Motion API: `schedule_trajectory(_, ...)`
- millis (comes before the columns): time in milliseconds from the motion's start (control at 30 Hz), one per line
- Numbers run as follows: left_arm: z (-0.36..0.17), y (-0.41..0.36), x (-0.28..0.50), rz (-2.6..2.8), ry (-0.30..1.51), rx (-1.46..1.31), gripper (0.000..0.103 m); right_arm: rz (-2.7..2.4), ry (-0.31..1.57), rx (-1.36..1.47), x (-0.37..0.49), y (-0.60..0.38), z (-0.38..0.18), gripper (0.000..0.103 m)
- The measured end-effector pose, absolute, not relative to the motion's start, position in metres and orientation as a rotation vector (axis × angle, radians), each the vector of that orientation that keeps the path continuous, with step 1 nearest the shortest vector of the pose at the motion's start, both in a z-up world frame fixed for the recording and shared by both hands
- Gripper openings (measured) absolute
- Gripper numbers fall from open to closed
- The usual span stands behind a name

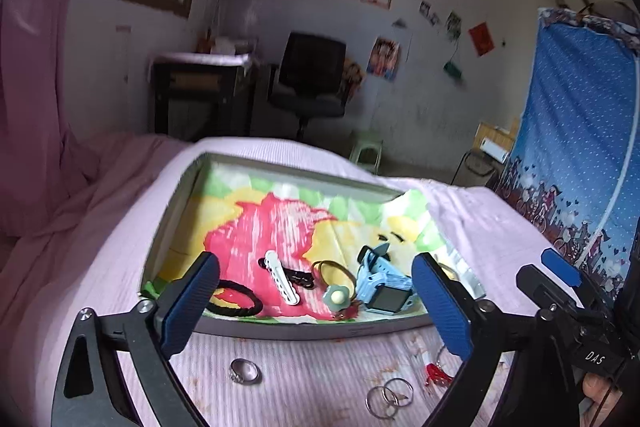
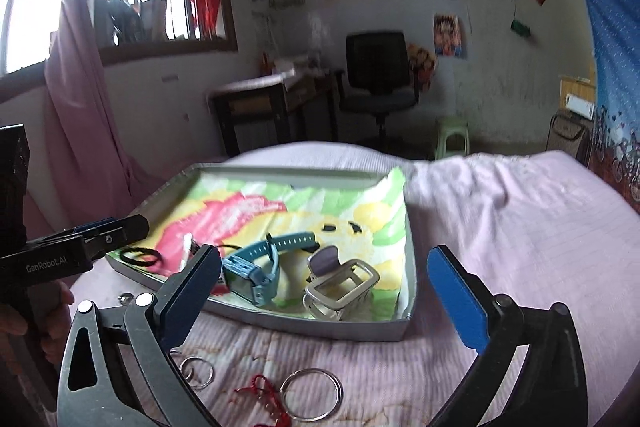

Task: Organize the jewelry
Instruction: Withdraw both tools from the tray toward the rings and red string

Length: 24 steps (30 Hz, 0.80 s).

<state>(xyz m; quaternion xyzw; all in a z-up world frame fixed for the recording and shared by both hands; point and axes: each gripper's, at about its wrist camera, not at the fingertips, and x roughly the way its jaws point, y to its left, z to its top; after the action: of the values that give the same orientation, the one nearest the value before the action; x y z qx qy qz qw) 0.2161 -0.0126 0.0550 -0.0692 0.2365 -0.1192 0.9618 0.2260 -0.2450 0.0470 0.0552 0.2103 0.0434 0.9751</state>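
A grey tray (image 1: pixel 300 329) lined with a bright cloth lies on the pink bed. It holds a black hair tie (image 1: pixel 236 301), a white hair clip (image 1: pixel 282 277), a flower hair band (image 1: pixel 336 287) and a blue watch (image 1: pixel 384 285). My left gripper (image 1: pixel 316 258) stands open over the tray's near edge with nothing between its fingers. In the right wrist view the watch (image 2: pixel 256 267) and a grey claw clip (image 2: pixel 340 287) lie in the tray (image 2: pixel 320 327). My right gripper (image 2: pixel 325 251) hangs open and empty above them.
Loose on the bedspread before the tray lie a silver ring (image 1: pixel 244 371), linked metal rings (image 1: pixel 390 397), a large metal ring (image 2: pixel 312 393) and a red string (image 2: pixel 260 395). A desk and an office chair (image 2: pixel 376 75) stand beyond the bed.
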Motion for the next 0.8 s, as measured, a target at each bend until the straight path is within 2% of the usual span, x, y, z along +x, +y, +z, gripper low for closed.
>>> schedule_trajectory(267, 0.061, -0.011, 0.172, -0.255, 0.379, -0.111, 0.101, 0.081, 0.320, 0.111, 0.184, -0.247, 0.060, 0.102)
schedule_trajectory(800, 0.043, 0.007, 0.118, -0.265, 0.373, -0.069, 0.101, 0.111, 0.333, 0.063, 0.131, -0.243, 0.047, 0.102)
